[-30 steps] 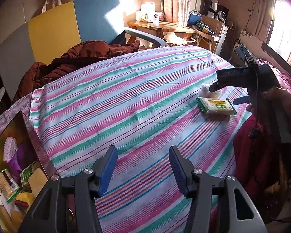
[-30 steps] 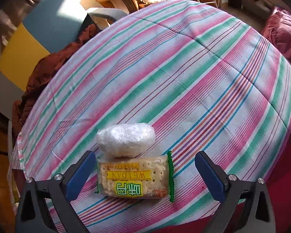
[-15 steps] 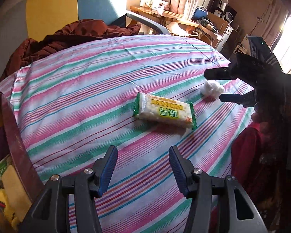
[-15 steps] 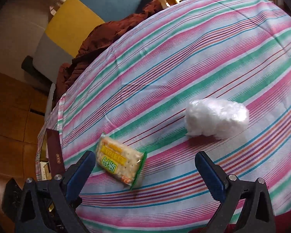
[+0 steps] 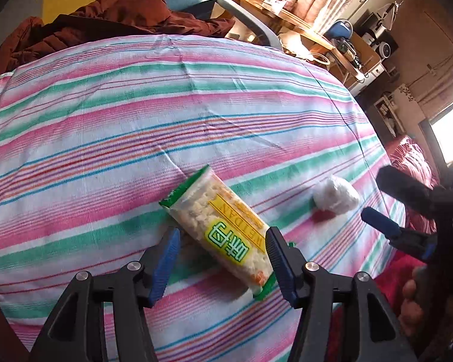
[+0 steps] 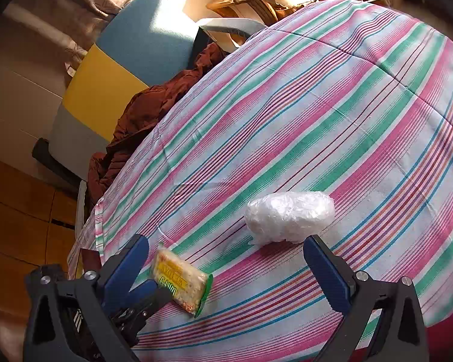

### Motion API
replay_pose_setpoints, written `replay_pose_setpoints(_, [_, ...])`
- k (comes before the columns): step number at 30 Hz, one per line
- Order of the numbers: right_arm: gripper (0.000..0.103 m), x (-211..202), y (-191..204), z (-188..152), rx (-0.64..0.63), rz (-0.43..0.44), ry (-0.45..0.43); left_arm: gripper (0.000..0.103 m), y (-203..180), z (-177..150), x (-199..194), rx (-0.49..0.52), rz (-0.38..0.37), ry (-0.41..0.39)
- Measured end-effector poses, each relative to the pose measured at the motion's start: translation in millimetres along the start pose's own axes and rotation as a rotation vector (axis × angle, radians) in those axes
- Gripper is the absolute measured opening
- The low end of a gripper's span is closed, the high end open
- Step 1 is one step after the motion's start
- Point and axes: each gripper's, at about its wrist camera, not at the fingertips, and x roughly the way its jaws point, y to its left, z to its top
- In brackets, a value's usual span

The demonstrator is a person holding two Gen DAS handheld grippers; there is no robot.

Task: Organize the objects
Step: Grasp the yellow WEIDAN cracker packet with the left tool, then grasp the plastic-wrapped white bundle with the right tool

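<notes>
While the cracker packet (image 5: 223, 235) lies flat on the striped cloth (image 5: 136, 126) of the worktop, the left tongs (image 5: 222, 261) sit around it, jaws apart and just widened, blue pads clear of the wrapper. Just right of it rests a white plastic-wrapped bundle (image 6: 288, 217), with the right tongs (image 6: 223, 268) hovering near, jaws wide apart and empty

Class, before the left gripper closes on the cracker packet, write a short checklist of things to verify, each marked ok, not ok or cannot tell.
1. Cracker packet between the left gripper fingers: ok.
2. Jaws, just opening, wide enough: ok.
3. Pads already pressing the packet: not ok.
4. White plastic-wrapped bundle clear of the packet: ok.
5. Right gripper open and empty: ok.
6. Packet lies flat on the striped cloth: ok.
</notes>
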Motion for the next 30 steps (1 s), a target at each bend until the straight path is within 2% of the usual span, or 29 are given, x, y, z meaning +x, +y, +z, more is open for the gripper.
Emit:
replay_pose_setpoints(4, [0.103,0,1,0,-0.007,0.014,0.001,0.063,-8,17,8,0.026,0.055,-0.02])
replay_pose_setpoints(7, [0.103,1,2,0,-0.008,0.016,0.005,0.064,-21,25,19,0.082,0.086,-0.009])
replay_pose_setpoints(11, [0.103,-6,-6,1,0.024,-0.018,-0.042,0.065,-37,17,42,0.154,0.13,0.036])
replay_pose_setpoints(14, [0.103,-15,-17,2,0.083,-0.021,-0.085,0.065,-43,6,45,0.254,0.171,-0.016])
replay_pose_setpoints(17, [0.103,-18,-22,4,0.115,-0.029,-0.106,0.054,-34,1,40,0.266,0.153,-0.05])
replay_pose_setpoints(19, [0.103,-17,-22,5,0.115,-0.041,-0.103,0.047,-27,1,36,0.26,0.133,-0.041])
replay_pose_setpoints(20, [0.103,-15,-22,6,0.114,-0.05,-0.096,0.047,-24,0,34,0.262,0.13,-0.033])
replay_pose_setpoints(25, [0.103,-9,-20,6,0.1,-0.101,-0.073,0.047,-8,-27,15,0.26,0.13,-0.036])
replay_pose_setpoints(30, [0.103,-3,-16,6,0.068,-0.174,-0.049,0.047,9,-72,-10,0.271,0.134,-0.079])
